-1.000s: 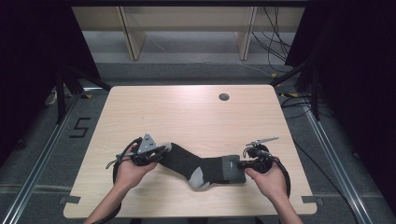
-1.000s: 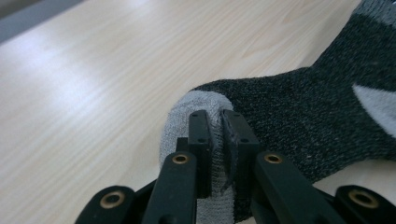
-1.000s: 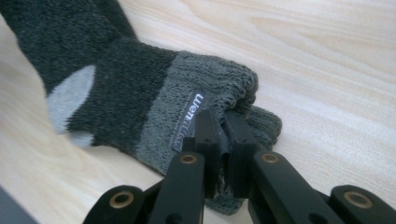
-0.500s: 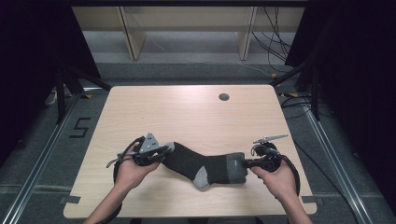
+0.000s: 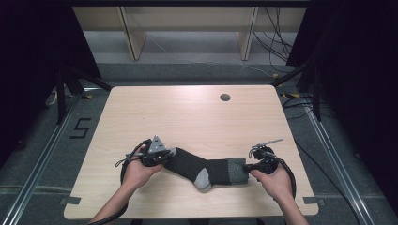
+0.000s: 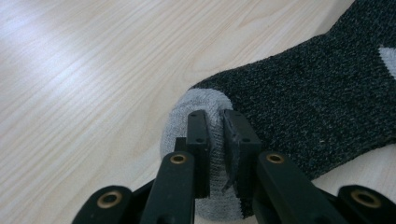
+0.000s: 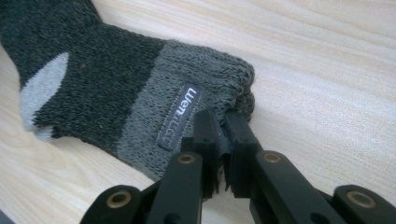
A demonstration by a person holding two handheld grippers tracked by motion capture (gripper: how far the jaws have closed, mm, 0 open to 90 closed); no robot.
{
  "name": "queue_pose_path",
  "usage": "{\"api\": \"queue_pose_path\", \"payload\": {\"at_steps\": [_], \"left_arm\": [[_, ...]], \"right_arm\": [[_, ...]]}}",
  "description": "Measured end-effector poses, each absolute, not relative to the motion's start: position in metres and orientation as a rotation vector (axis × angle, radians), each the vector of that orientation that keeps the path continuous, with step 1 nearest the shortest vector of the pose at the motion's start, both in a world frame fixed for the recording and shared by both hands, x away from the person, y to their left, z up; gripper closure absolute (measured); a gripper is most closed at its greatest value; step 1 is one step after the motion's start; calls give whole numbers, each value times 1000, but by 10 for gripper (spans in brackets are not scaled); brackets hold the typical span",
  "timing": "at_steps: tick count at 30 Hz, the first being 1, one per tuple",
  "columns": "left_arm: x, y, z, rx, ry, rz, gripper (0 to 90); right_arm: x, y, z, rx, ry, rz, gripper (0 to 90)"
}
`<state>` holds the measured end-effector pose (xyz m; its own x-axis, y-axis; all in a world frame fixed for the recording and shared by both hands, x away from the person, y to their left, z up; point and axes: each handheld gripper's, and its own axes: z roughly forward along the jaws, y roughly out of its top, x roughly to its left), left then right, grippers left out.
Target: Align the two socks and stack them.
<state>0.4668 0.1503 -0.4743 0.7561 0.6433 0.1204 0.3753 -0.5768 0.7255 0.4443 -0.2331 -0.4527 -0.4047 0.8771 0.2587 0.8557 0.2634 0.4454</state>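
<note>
On the pale wooden table [image 5: 197, 117], the left gripper [image 6: 215, 122] pinches the sock [image 5: 202, 166] by its toe and the right gripper [image 7: 223, 125] pinches its cuff, so pulling evenly apart and low should flatten it best.

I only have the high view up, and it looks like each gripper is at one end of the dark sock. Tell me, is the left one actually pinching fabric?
Observer: Yes. In the left gripper view the left gripper is shut on the light grey toe of the sock.
Operator: And the right one?
Observer: The right gripper is shut on the edge of the grey cuff, at the opening.
Operator: Any marking on that cuff?
Observer: A small dark label with pale lettering is sewn on the cuff, beside the jaws.
</note>
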Motion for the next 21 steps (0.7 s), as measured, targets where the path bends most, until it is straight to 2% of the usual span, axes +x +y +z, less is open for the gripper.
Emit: {"api": "queue_pose_path", "payload": {"at_steps": [1, 2, 3, 4, 5, 7, 9, 10, 14, 21], "left_arm": [[465, 150, -473, 2240, 767, 487, 795], [463, 150, -469, 2222, 768, 495, 727], [463, 150, -469, 2222, 768, 495, 655], [458, 151, -460, 2148, 759, 522, 591], [458, 151, -460, 2148, 759, 522, 579], [451, 151, -448, 2124, 738, 547, 603], [445, 150, -440, 2143, 682, 588, 619], [442, 146, -441, 2182, 642, 570, 647], [443, 139, -454, 2212, 639, 528, 677], [453, 133, -480, 2297, 647, 474, 670]], "right_arm": [[445, -233, -454, 1681, 2467, 816, 773], [445, -234, -452, 1678, 2438, 804, 693], [445, -234, -452, 1678, 2438, 804, 693], [443, -236, -447, 1652, 2400, 802, 604], [443, -236, -447, 1652, 2400, 802, 604], [438, -237, -437, 1625, 2381, 856, 608], [432, -236, -428, 1618, 2357, 872, 679], [427, -234, -424, 1580, 2396, 889, 759], [423, -228, -431, 1557, 2435, 853, 821], [423, -224, -450, 1583, 2458, 793, 825]]}}
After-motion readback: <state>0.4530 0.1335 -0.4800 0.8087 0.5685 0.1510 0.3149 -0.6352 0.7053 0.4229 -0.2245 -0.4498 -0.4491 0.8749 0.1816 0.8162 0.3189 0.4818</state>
